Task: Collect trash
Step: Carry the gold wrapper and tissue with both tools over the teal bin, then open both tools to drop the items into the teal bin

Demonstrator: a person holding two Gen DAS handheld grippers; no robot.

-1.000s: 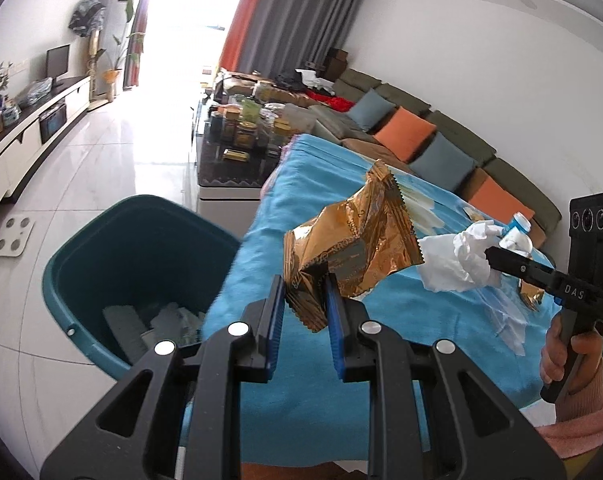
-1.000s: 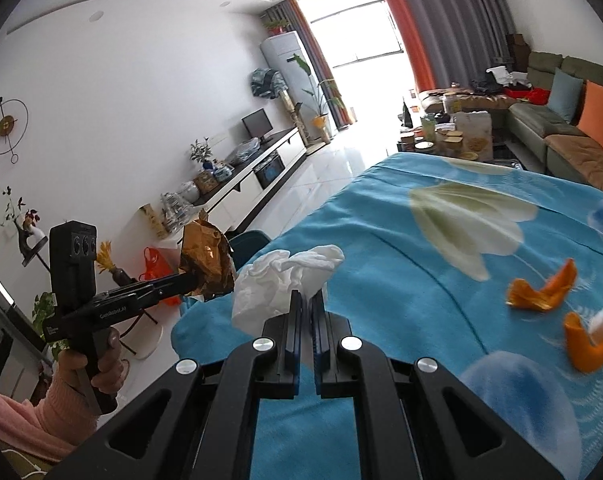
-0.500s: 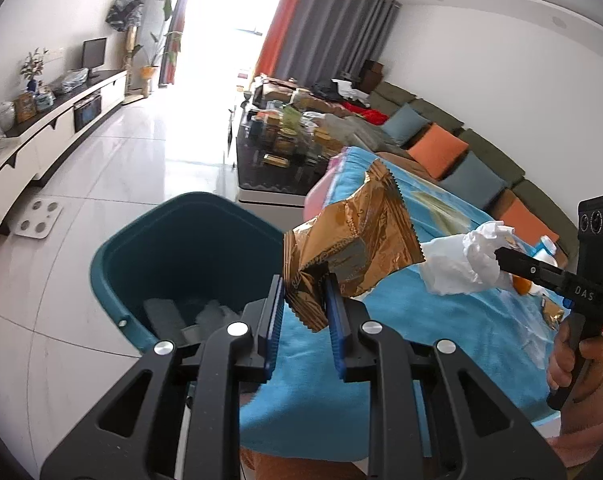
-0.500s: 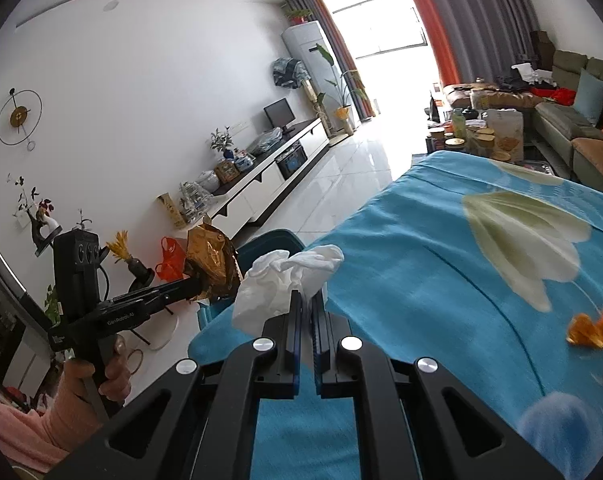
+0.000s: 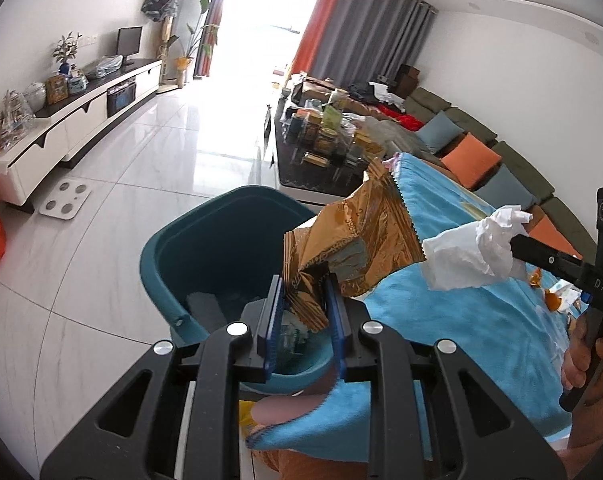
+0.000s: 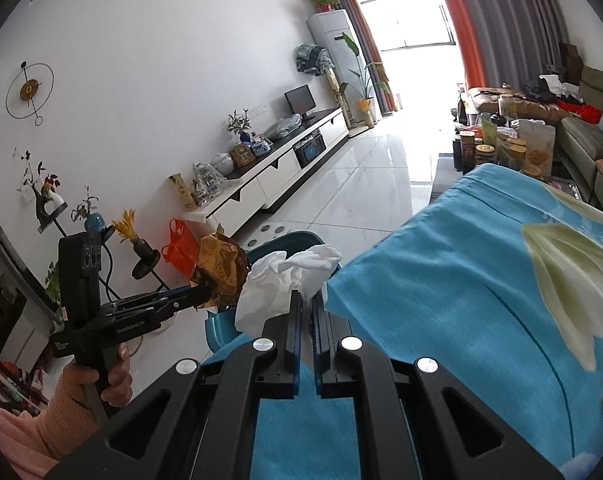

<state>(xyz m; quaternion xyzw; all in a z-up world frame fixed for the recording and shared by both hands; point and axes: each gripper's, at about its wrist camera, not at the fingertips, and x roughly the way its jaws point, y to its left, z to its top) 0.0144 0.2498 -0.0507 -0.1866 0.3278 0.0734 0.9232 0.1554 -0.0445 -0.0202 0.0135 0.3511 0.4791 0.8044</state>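
The left gripper [image 5: 303,304] is closed on the lower corner of a golden snack wrapper [image 5: 353,248], so its jaws are kept a little apart by the crumpled foil. The wrapper is held above the near rim of the teal bin [image 5: 169,248]. The right gripper [image 6: 306,312] is pressed almost fully shut on a white tissue [image 6: 277,284], which is carried over the edge of the blue cloth [image 6: 441,292], near the bin but not yet above it.

Neither piece is dropped yet. Some grey and pale scraps are already seen at the bottom of the bin, so part of the collecting seems done. Orange peel pieces [image 5: 551,300] are left on the cloth, well apart from the bin.

The wrapper is thin metallic film, creased and shiny, with a zigzag cut edge. The tissue is soft, wrinkled paper bunched into a loose lump. The bin is smooth hard plastic with rounded corners. The cloth is matte, fuzzy, and printed with a pale flower.
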